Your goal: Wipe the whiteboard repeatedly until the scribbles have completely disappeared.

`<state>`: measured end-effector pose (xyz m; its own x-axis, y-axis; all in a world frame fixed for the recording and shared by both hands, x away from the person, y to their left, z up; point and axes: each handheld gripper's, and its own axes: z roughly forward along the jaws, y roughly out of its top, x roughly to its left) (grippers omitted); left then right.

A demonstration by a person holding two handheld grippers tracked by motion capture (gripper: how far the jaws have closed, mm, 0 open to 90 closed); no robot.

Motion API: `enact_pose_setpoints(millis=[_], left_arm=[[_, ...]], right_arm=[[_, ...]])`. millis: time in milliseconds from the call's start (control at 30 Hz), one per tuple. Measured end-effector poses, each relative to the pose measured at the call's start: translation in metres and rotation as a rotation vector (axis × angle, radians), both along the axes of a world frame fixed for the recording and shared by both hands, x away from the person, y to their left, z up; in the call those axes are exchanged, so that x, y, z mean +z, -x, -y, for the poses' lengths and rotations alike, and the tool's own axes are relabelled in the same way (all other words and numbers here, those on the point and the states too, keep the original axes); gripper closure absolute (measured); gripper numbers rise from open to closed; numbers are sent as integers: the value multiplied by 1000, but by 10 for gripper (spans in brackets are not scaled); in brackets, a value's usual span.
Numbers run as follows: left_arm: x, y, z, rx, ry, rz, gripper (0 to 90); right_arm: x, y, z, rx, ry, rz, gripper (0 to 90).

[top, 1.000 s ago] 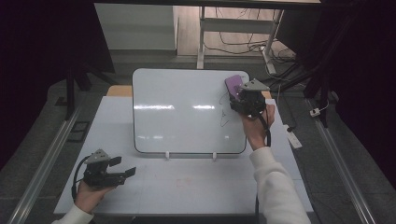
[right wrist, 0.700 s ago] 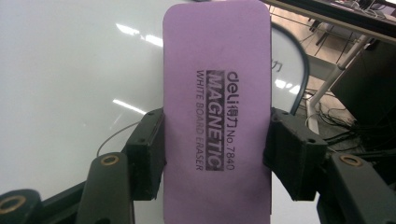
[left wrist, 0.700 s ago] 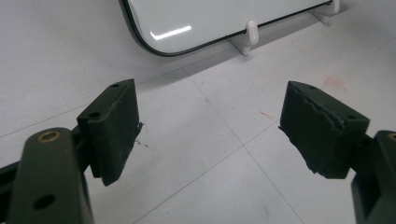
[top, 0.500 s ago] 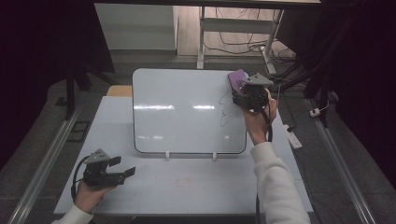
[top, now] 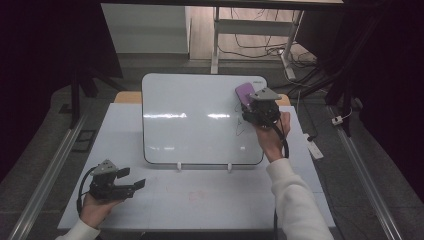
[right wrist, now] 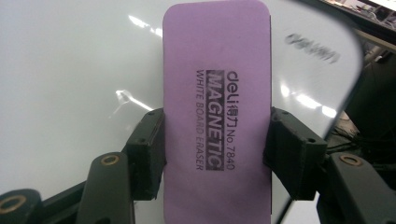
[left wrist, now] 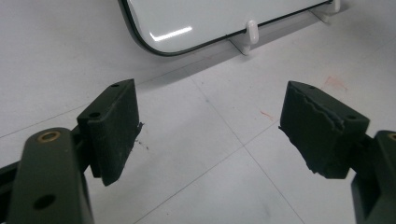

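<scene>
Right gripper (right wrist: pixel 217 144): fingers (right wrist: pixel 147 156) clamping purple magnetic whiteboard eraser (right wrist: pixel 217 107) by its long sides, eraser lying against upper right of whiteboard (top: pixel 195 120) | Left gripper (left wrist: pixel 210 130): fingers spread wide, hovering over white surface (top: pixel 210 195), holding nothing.

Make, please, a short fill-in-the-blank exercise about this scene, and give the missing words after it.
1. The right gripper holds an eraser whose colour is ____.
2. The eraser is held against the ____, near its upper right corner.
3. The jaws of the left gripper stand ____, with nothing between them.
4. The left gripper is above the white ____, in front of the board.

Missing words: purple; whiteboard; open; table
</scene>
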<state>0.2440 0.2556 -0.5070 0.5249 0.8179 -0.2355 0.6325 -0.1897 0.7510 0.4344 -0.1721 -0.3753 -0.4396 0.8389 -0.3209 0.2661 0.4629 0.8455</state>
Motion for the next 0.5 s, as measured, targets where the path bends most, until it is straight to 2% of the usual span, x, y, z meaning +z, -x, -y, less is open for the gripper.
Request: enact_pose_setpoints(millis=[267,500], left_arm=[[0,0,1,0,-2,-1,204],[0,0,2,-3,-3,0,204]], right_arm=[[-24,20,-11,65,30,-12,414],[-44,38,-17,96,57,-26,414]])
